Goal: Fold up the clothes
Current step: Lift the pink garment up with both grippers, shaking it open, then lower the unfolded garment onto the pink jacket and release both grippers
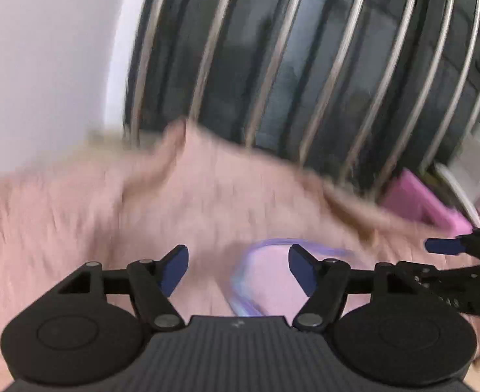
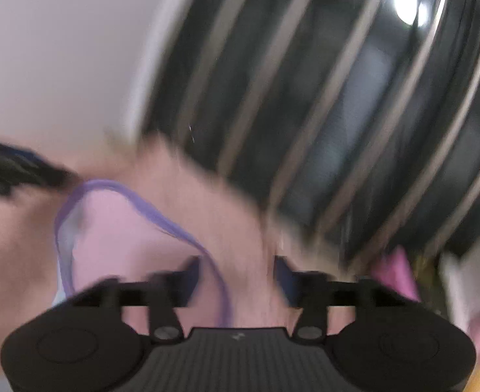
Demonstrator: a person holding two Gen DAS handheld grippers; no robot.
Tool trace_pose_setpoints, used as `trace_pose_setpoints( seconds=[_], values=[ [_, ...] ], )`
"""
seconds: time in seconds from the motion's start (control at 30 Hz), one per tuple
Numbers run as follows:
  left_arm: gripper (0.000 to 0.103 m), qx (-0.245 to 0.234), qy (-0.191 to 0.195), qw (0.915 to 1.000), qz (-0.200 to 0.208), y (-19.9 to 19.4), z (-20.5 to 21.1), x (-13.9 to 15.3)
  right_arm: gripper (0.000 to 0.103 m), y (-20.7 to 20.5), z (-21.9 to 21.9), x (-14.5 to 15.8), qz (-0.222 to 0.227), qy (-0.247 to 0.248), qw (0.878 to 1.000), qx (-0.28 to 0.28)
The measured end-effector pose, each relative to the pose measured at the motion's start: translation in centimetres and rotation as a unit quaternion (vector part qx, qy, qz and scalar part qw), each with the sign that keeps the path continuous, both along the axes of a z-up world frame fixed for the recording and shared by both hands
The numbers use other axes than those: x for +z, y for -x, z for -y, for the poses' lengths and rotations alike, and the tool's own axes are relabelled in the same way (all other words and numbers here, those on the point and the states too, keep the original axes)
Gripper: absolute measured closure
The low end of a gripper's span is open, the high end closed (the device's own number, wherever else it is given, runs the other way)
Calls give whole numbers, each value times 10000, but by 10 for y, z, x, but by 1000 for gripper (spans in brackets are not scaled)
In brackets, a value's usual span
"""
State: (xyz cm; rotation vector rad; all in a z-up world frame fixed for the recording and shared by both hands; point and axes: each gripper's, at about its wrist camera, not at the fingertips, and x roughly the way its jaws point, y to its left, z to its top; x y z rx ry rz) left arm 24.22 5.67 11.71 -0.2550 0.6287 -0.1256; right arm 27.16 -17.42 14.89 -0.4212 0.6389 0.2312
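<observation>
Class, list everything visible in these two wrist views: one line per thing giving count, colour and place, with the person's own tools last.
Pink fabric garment: one, pale pink, spread below both grippers.
Purple-trimmed neckline: one, lilac, on the garment near the left gripper.
Metal window bars: several, silver, behind the garment.
White wall: one, left of the bars.
Magenta block: one, far right; identity unclear.
Left hand-held gripper: one, black with blue pads, open.
Right hand-held gripper: one, black, open over the garment.

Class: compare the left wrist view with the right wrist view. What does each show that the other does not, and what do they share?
Left wrist only: the left tongs open, and the right tongs' blue pad at the right edge. Right wrist only: the right tongs open, and a bright light reflection. Both: the pink garment with purple neckline trim, the metal window bars, and a pink box.
</observation>
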Motion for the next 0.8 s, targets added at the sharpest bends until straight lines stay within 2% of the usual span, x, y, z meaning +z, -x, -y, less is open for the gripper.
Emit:
trace_pose_setpoints(
  seconds=[0.13, 0.2, 0.27, 0.33, 0.43, 0.47, 0.5, 0.57, 0.6, 0.7, 0.8],
  values=[
    [33, -337, 203, 9972, -635, 36, -15, -46, 49, 35, 27, -43, -579, -787, 9946, 338],
    [33, -848, 258, 9927, -818, 57, -4, -61, 49, 53, 41, -65, -867, -1178, 9880, 506],
    [33, -1430, 117, 9865, -790, 79, 18, -67, 49, 76, 45, -76, -1062, -1705, 9769, 732],
    [32, -1707, -88, 9838, -548, 100, 38, -68, 49, 95, 41, -91, -1285, -2108, 9643, 956],
    [32, -1414, -192, 9893, -294, 123, 44, -69, 49, 102, 28, -113, -1610, -2260, 9547, 1078],
    [32, -1376, -220, 9899, -265, 129, 44, -71, 49, 101, 25, -118, -1642, -2252, 9541, 1100],
    [32, -1420, -336, 9890, -256, 132, 48, -72, 51, 106, 22, -124, -1584, -2113, 9586, 1063],
    [32, -1513, -623, 9862, -235, 136, 59, -76, 100, 115, 18, -131, -1404, -1859, 9681, 927],
    [32, -1559, -791, 9843, -224, 137, 65, -77, 101, 117, 19, -131, -1292, -1796, 9717, 832],
    [32, -1633, -1212, 9788, -239, 139, 83, -83, 101, 127, 36, -118, -984, -2013, 9720, 708],
    [32, -2013, -1364, 9696, -277, 139, 100, -92, 101, 141, 63, -105, -740, -2234, 9701, 587]
  ],
)
